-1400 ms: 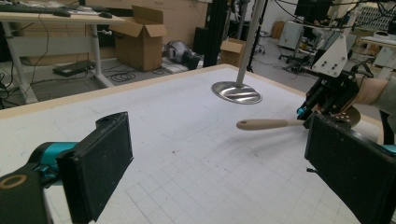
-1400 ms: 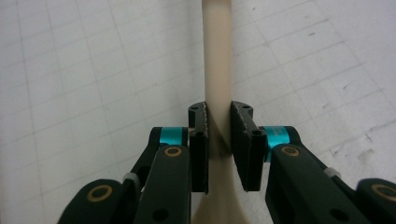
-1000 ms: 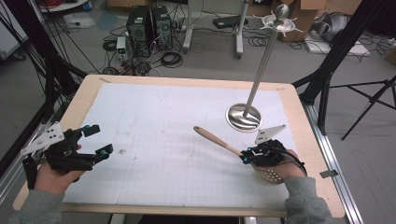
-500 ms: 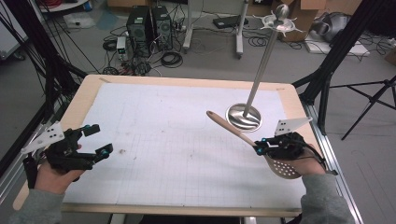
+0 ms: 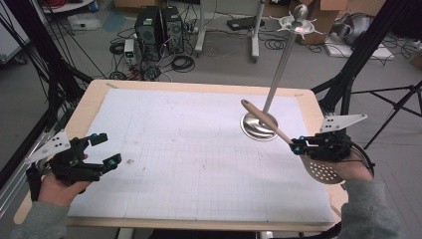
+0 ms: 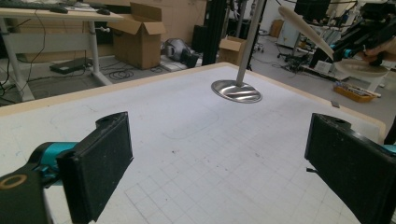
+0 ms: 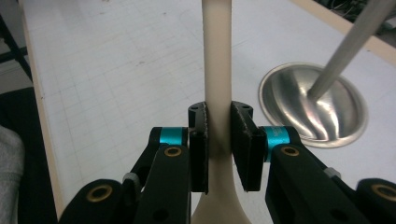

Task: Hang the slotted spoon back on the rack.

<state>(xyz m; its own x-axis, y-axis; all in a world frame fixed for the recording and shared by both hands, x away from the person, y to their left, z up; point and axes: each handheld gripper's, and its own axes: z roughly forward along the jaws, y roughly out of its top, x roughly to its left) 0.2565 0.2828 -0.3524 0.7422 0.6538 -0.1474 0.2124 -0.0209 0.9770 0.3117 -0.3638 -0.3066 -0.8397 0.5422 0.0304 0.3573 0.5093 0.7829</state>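
In the high view, the left gripper (image 5: 102, 149) sits at about eight o'clock on the table (image 5: 199, 87), held low in the person's left hand (image 5: 59, 184) over the edge of the white gridded mat (image 5: 199, 164); its jaws stand wide apart with nothing between them, and the left gripper view shows bare mat in the gap between the two black pads (image 6: 100, 163). Near one o'clock on the mat stands the metal stand (image 5: 259, 124), a round mirror-like base with a slim pole rising from it. At about four o'clock the right gripper (image 5: 297, 145) is clenched on the wooden slotted spoon (image 5: 263, 118), lifted clear of the table: the handle slants up toward eleven o'clock, crossing in front of the stand's base, while the perforated bowl hangs toward the person, under the right hand (image 5: 356, 169). The right gripper view shows both pads (image 7: 198, 144) pressed against the spoon's neck, just above where it widens into the bowl.
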